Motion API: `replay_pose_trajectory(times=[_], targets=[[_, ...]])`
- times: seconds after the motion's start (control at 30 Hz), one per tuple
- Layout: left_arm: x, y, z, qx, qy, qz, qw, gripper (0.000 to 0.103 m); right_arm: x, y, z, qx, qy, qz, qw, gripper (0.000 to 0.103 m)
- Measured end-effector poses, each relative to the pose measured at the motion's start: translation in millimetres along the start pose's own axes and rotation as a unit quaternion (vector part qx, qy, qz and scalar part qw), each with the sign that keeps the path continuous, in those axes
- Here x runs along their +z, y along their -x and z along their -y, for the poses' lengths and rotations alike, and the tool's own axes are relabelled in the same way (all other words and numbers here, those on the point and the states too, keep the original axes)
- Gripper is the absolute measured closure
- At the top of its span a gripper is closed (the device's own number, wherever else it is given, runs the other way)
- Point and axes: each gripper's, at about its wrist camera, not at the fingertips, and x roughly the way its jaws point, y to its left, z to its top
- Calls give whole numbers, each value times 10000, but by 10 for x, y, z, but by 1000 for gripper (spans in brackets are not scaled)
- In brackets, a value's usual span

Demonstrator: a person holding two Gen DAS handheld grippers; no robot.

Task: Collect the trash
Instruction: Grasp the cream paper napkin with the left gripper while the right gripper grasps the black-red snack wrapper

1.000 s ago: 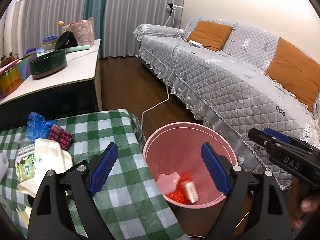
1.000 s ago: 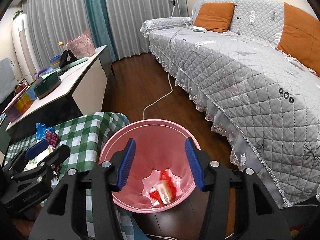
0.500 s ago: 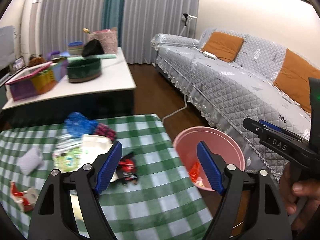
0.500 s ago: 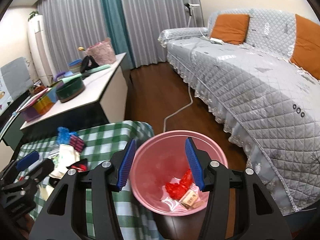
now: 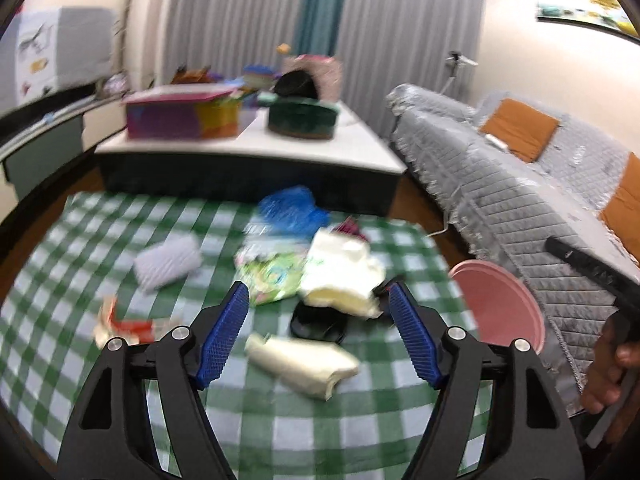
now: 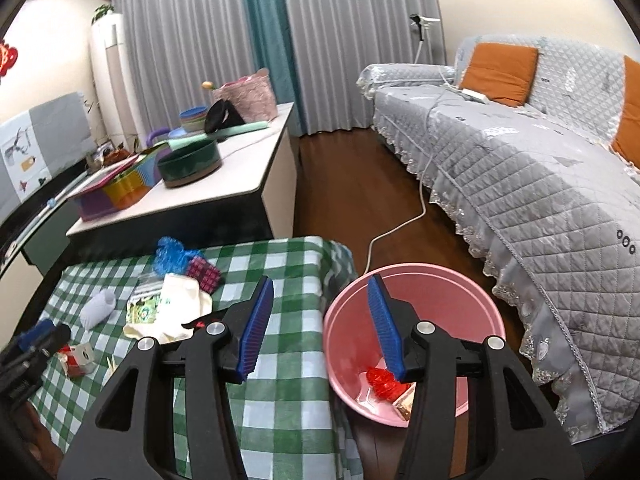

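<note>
The left gripper (image 5: 318, 330) hangs over the green-checked tabletop (image 5: 100, 236), fingers spread wide and holding nothing, with a cream wrapper (image 5: 304, 364) lying between them. Far of it sits a heap of trash (image 5: 320, 268). The right gripper (image 6: 318, 322), fingers also wide and bare, hovers at the pink bin (image 6: 432, 284) right of the tabletop, red scraps (image 6: 382, 380) inside.

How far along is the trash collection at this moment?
Done: the pink bin already holds red wrapping and a small packet. In hand: nothing; the left hand-held gripper and right hand-held gripper are both open and empty. Left: blue bag, white wrappers, black lid and red carton on the checked table.
</note>
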Motion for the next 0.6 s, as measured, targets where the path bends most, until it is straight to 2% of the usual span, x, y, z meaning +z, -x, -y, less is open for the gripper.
replay_pose_trajectory(times=[0.07,0.37,0.47,0.57,0.6], targets=[[-106,-104,-41,69,58,-152,9998,33,-32,-47,-66,14,87,-52,9999,54],[-430,-388,-80,-46,159,-652,9977,33,-127,-282,-308,72,314,-286,9991,54],[-480,-475,-82,51,175,-831,9964,33,-135,-359,-398,113,369,-342,9987,54],[-510,-538,-142,126,286,-1028,9942,44,-146,-441,-478,210,382,-425,9981,54],[-512,-550,-173,171,322,-1065,9936,51,-153,-471,-509,243,396,-457,9979,54]])
